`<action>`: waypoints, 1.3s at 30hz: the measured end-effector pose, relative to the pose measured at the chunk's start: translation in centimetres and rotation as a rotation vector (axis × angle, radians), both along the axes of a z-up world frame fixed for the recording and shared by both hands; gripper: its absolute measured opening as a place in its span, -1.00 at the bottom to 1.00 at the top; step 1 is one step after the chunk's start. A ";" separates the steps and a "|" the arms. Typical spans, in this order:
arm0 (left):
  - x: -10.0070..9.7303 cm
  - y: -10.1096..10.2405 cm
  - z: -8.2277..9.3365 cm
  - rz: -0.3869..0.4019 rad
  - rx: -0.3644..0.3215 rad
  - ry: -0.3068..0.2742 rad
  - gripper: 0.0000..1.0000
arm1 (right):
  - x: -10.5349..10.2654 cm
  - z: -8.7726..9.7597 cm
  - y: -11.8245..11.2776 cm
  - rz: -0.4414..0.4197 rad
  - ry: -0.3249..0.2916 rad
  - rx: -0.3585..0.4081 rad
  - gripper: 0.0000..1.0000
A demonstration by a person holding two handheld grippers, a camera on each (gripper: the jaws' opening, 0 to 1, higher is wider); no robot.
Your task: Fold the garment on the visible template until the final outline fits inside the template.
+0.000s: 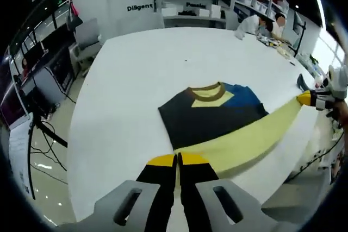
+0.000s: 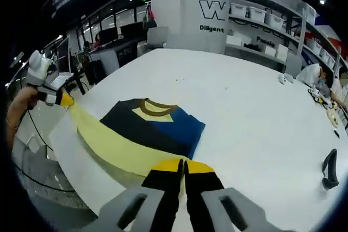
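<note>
1. your left gripper (image 1: 177,158) is clamped on the garment's (image 1: 215,115) yellow hem.
2. the garment lies mid-table (image 1: 136,69), sides already folded in.
3. your right gripper (image 2: 182,164) pinches the hem's other end; folding it up remains.

Open white table (image 2: 244,112) stretches from 10 to 2 o'clock beyond the shirt (image 2: 155,126); a dark tool (image 2: 328,169) sits at 3 o'clock.

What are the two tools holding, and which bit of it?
Both tools, left and right, pinch the shirt by its pale yellow bottom edge, one near each end.
</note>
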State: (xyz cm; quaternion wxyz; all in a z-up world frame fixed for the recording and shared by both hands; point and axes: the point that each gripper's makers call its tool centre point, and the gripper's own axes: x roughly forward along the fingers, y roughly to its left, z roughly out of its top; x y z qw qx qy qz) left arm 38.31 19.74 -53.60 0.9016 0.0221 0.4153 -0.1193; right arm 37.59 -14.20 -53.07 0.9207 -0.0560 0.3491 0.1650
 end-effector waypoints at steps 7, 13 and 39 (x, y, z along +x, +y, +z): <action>3.9 0.1 0.7 0.003 0.012 -0.024 -0.95 | 4.3 0.9 0.4 -0.015 -0.042 0.034 -1.00; 7.2 0.3 0.4 0.015 0.017 -0.036 -0.95 | 7.5 0.3 0.0 -0.043 -0.029 0.043 -1.00; 12.9 1.2 -11.6 0.051 0.017 0.164 -0.95 | 13.7 -11.6 -1.2 -0.054 0.168 -0.055 -1.00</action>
